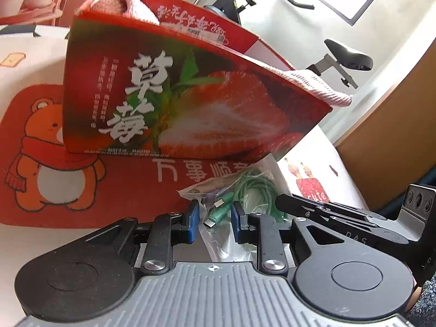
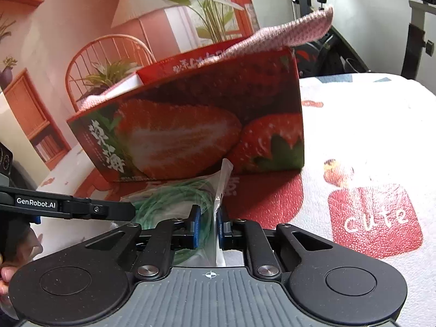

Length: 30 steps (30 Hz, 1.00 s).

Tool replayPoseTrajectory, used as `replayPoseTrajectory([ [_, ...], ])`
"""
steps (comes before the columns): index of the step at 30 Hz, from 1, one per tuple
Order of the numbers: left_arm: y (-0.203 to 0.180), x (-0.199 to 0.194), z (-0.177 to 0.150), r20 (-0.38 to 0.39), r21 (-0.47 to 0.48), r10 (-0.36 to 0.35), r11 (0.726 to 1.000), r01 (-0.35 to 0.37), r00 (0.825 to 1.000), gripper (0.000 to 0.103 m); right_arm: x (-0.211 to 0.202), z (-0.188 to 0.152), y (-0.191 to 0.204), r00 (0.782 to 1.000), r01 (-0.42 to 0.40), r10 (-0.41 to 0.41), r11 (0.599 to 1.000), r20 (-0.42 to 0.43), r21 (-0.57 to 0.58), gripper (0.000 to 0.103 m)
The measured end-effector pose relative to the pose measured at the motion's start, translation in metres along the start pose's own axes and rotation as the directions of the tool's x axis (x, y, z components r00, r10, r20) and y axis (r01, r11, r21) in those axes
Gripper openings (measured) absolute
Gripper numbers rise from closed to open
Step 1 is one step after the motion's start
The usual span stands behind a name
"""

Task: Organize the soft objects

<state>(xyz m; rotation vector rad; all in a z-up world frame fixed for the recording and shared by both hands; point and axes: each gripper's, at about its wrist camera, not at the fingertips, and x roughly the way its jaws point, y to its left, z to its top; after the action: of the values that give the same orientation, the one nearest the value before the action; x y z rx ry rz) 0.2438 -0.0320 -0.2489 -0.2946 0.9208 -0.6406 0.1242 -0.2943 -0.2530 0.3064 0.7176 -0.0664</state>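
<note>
A clear plastic bag [image 1: 239,188] holding a coiled green cable lies on the red bear mat [image 1: 81,190], in front of the strawberry box [image 1: 190,103]. My left gripper [image 1: 214,220] is shut on the bag's near end, with the green plugs between its blue pads [image 1: 194,220]. My right gripper [image 2: 208,226] is shut on a raised fold of the same bag [image 2: 222,188]. Each gripper reaches into the other's view: the right gripper [image 1: 327,212] from the right, the left gripper [image 2: 81,208] from the left. A pink knitted cloth [image 2: 286,32] hangs out of the box [image 2: 196,125].
The red mat lies on a white printed tablecloth [image 2: 368,125]. The open box stands close behind the bag and blocks the way forward. An exercise bike seat [image 1: 348,54] and a wooden panel [image 1: 395,136] are beyond the table's right edge. A hand [image 2: 5,275] shows at the left.
</note>
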Motion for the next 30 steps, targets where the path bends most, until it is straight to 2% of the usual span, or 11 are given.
replayPoseTrajectory([
  [8, -0.011, -0.048, 0.011, 0.104, 0.047, -0.014, 0.999, 0.009, 0.994, 0.026, -0.025, 0.018, 0.018, 0.997, -0.034, 0.035, 0.999, 0.073, -0.013, 0.011],
  [15, -0.026, -0.090, 0.034, 0.229, 0.088, -0.033, 0.996, 0.013, 0.973, 0.026, -0.048, 0.052, 0.041, 0.984, -0.060, 0.069, 0.996, 0.165, -0.062, 0.011],
  [21, -0.035, -0.096, 0.059, 0.290, 0.089, -0.023, 0.996, -0.003, 0.957, 0.026, -0.047, 0.090, 0.051, 0.977, -0.053, 0.072, 0.994, 0.201, -0.099, 0.011],
  [26, -0.037, -0.083, 0.092, 0.323, 0.102, -0.006, 0.994, -0.029, 0.946, 0.026, -0.034, 0.124, 0.052, 0.971, -0.048, 0.072, 0.993, 0.228, -0.109, 0.011],
  [30, -0.038, -0.066, 0.117, 0.348, 0.134, 0.055, 0.985, -0.107, 0.936, 0.026, -0.008, 0.150, 0.045, 0.968, -0.050, 0.069, 0.995, 0.240, -0.084, 0.011],
])
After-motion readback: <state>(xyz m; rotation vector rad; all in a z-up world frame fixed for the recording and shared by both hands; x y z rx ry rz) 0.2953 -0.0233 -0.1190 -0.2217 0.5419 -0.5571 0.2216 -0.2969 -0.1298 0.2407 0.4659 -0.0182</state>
